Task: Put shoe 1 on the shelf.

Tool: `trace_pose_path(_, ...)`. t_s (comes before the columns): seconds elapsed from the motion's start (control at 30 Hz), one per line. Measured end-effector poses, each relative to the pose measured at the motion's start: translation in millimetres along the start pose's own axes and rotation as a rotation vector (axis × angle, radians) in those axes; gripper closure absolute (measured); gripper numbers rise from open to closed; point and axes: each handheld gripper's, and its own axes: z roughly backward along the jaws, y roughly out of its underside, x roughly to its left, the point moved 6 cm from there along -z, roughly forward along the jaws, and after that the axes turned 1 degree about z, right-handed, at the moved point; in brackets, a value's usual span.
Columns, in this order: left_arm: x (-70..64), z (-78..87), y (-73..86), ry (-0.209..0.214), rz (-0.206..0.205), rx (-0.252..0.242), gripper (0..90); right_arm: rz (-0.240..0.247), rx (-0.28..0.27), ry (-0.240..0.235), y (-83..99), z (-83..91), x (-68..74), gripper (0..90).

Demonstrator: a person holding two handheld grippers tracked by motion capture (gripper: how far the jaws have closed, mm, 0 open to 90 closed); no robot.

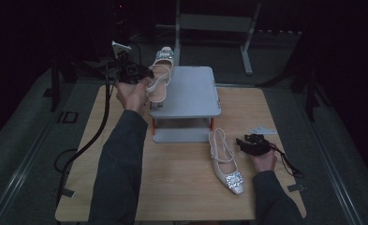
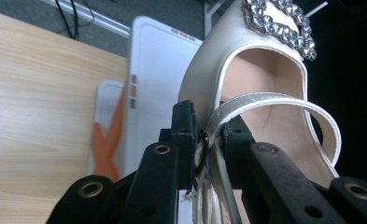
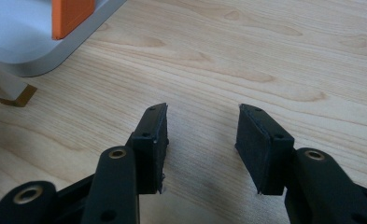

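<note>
A cream slingback shoe with a jewelled buckle hangs in the air at the left edge of the grey two-tier rack. My left gripper is shut on its strap. In the left gripper view the jaws pinch the thin strap, and the shoe rises past them with its toe up. The matching shoe lies on the wooden table in front of the rack, toe toward the person. Just right of it my right gripper stands open and empty, low over the table.
The rack has orange posts between its shelves, and its base sits close to the right gripper. The lying shoe's heel shows at the left of the right gripper view. A metal frame stands behind the table on the dark floor.
</note>
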Motion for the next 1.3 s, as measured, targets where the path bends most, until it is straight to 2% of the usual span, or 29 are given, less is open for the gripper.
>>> trace_pose_path(0.13, -1.9, -10.0, 2.1, -0.027, 0.016, 0.011, 80.0, -0.002, 0.000, -0.001, -0.3, -0.2, 0.0, 53.1)
trace_pose_path(0.27, -2.2, -24.8, 5.0, -0.063, 0.053, 0.026, 80.1, -0.001, -0.002, -0.003, -0.5, -0.4, 0.0, 53.0)
trace_pose_path(0.37, -4.0, -32.2, 8.2, -0.088, 0.048, 0.043, 80.0, -0.001, -0.004, -0.003, -0.7, -0.6, -0.2, 53.0)
trace_pose_path(0.5, -5.1, -38.6, 11.8, -0.099, 0.048, 0.058, 80.2, -0.001, -0.004, -0.004, -0.7, -0.8, -0.1, 53.0)
trace_pose_path(0.63, -3.7, -44.8, 16.5, -0.118, 0.060, 0.087, 80.1, -0.002, -0.003, -0.004, -0.7, -0.9, 0.0, 53.0)
trace_pose_path(0.87, -4.1, -46.1, 17.9, -0.119, 0.077, 0.090, 80.0, -0.001, -0.003, -0.004, -0.9, -1.3, 0.3, 53.0)
trace_pose_path(0.97, -6.0, -48.8, 19.8, -0.110, 0.103, 0.090, 80.0, 0.002, -0.002, -0.004, -1.2, -1.7, 0.8, 53.0)
trace_pose_path(1.17, -10.6, -53.3, 21.0, -0.131, 0.084, 0.096, 79.8, 0.001, -0.003, -0.005, -1.4, -1.8, 0.8, 52.9)
trace_pose_path(1.3, -14.1, -54.6, 20.1, -0.171, 0.055, 0.084, 79.7, 0.000, -0.004, -0.005, -1.4, -1.8, 0.5, 53.0)
